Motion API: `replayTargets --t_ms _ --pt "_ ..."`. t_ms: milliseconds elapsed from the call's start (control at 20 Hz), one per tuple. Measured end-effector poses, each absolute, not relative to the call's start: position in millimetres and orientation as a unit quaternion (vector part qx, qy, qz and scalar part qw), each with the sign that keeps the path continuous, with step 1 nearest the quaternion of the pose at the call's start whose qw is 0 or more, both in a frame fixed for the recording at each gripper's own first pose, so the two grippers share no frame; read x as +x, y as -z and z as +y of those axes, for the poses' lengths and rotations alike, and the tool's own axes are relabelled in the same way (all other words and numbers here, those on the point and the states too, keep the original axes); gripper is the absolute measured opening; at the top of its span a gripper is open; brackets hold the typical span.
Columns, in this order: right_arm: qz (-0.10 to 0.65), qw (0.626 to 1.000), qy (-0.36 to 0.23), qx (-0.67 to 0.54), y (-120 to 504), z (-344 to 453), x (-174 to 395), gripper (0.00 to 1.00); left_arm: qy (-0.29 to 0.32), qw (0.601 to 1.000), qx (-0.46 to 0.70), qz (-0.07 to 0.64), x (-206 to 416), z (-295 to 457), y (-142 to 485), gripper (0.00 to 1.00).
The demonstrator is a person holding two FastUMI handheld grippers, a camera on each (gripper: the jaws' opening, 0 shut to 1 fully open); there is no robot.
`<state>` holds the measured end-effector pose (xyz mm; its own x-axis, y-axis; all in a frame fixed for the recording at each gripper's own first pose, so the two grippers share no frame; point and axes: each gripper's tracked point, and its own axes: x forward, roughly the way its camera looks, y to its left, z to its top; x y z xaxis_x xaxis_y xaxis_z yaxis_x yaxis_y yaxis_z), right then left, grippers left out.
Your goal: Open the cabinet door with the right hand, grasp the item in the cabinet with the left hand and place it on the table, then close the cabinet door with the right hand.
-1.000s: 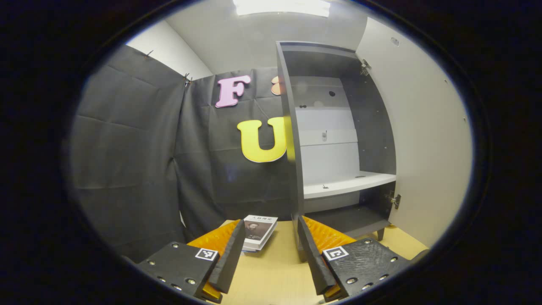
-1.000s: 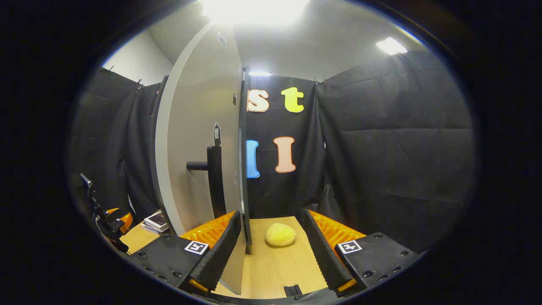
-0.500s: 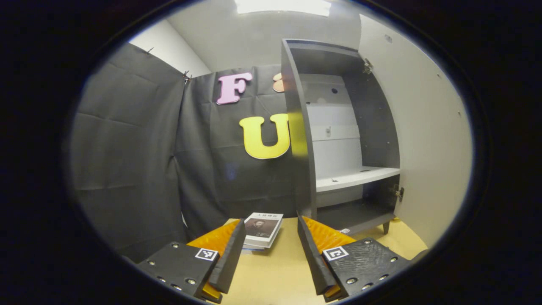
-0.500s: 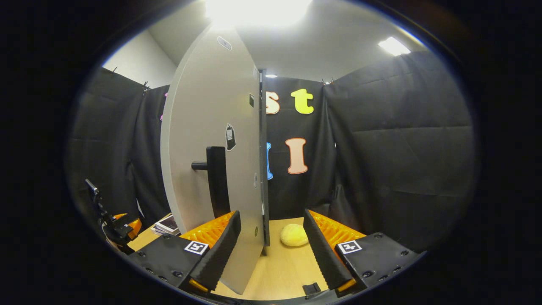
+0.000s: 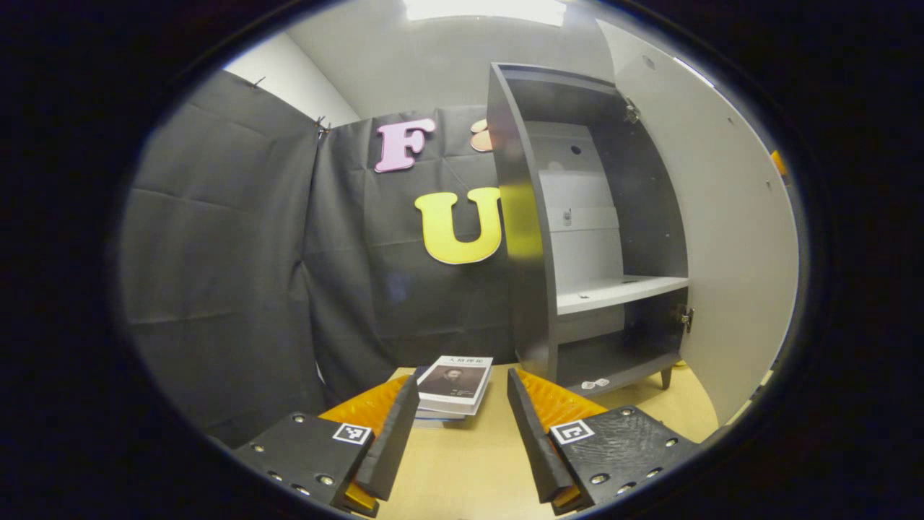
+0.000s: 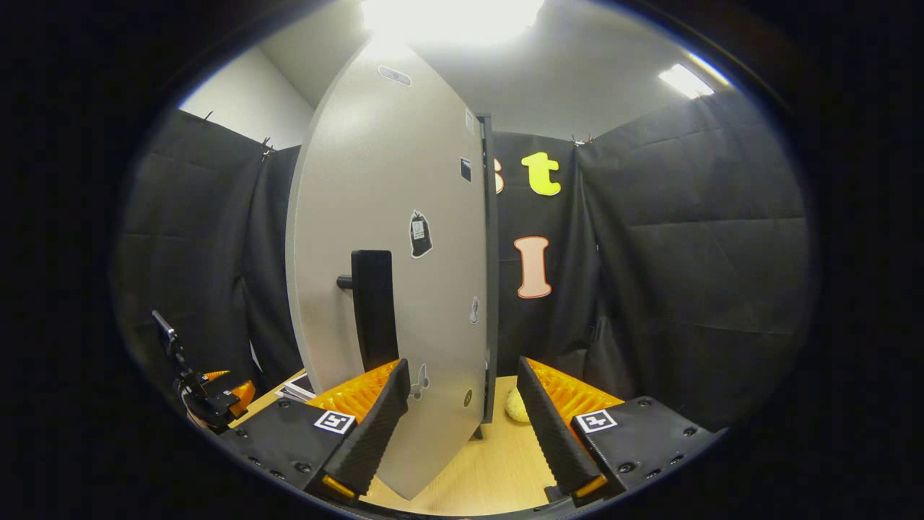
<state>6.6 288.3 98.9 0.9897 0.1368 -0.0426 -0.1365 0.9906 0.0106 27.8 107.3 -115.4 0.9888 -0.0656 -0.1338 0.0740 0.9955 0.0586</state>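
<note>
The dark cabinet point(image 5: 527, 217) stands open on the wooden table point(image 5: 462, 469), its white shelf point(image 5: 621, 290) bare. Its pale door point(image 5: 722, 253) hangs out to the right. My left gripper point(image 5: 462, 433) is open and empty, low over the table in front of the cabinet. In the right gripper view I face the door's outer side point(image 6: 404, 217) with its dark handle point(image 6: 372, 307). My right gripper point(image 6: 462, 426) is open, and the door's lower edge reaches down between its fingers, close to the left one. A yellow rounded item point(image 6: 517, 406) lies on the table point(image 6: 505, 462), half hidden behind the door.
A stack of books point(image 5: 455, 383) lies on the table left of the cabinet. Black cloth walls close in on all sides. The left gripper point(image 6: 209, 393) shows far off at the left in the right gripper view. Small pale bits point(image 5: 595, 383) lie on the cabinet floor.
The door has swung further across the right gripper view and now covers most of the yellow item. The left gripper view has drifted, so the cabinet sits further right.
</note>
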Motion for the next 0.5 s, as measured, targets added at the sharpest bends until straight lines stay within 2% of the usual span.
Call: replayTargets --t_ms 500 --pt "0.024 0.993 -0.12 0.003 -97.3 351.9 21.2 0.92 0.013 0.996 0.034 0.087 18.0 155.5 135.3 0.75"
